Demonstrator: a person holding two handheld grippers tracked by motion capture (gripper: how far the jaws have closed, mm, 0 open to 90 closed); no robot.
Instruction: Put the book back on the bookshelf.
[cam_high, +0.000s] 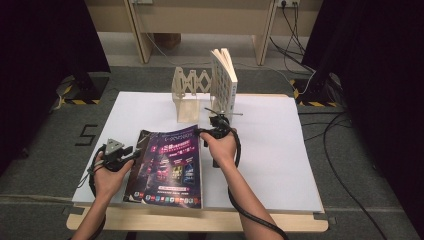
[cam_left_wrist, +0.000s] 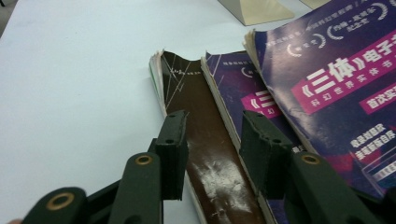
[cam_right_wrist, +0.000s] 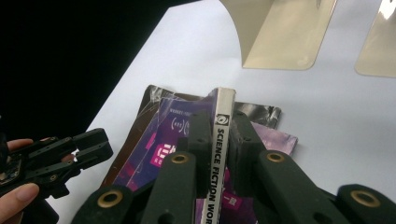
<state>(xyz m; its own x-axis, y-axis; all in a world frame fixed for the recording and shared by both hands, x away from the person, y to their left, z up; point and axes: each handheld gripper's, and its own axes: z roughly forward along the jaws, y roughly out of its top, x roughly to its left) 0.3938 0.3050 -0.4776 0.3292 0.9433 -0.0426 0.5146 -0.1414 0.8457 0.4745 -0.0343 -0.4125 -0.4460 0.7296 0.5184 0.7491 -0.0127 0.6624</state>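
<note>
A stack of three magazines (cam_high: 170, 165) lies on the white board. The top one is purple with pink banners (cam_left_wrist: 336, 79); under it lie a second purple one (cam_left_wrist: 243, 93) and a brown one (cam_left_wrist: 201, 107). My right gripper (cam_right_wrist: 219, 126) is shut on the top magazine's grey spine (cam_right_wrist: 225, 100), which reads "SCIENCE FICTION WORLD", and holds that edge raised off the stack. In the high view this gripper (cam_high: 202, 134) sits at the stack's far right corner. My left gripper (cam_left_wrist: 212, 140) is open at the stack's left edge, its pads hovering over the brown cover without pressing it.
A cream folding bookstand (cam_high: 187, 95) stands at the back of the white board (cam_high: 280, 150), with a white book (cam_high: 223, 80) upright against its right side. Its cream end plates (cam_right_wrist: 280, 32) lie just beyond the magazines. Dark curtains flank the table.
</note>
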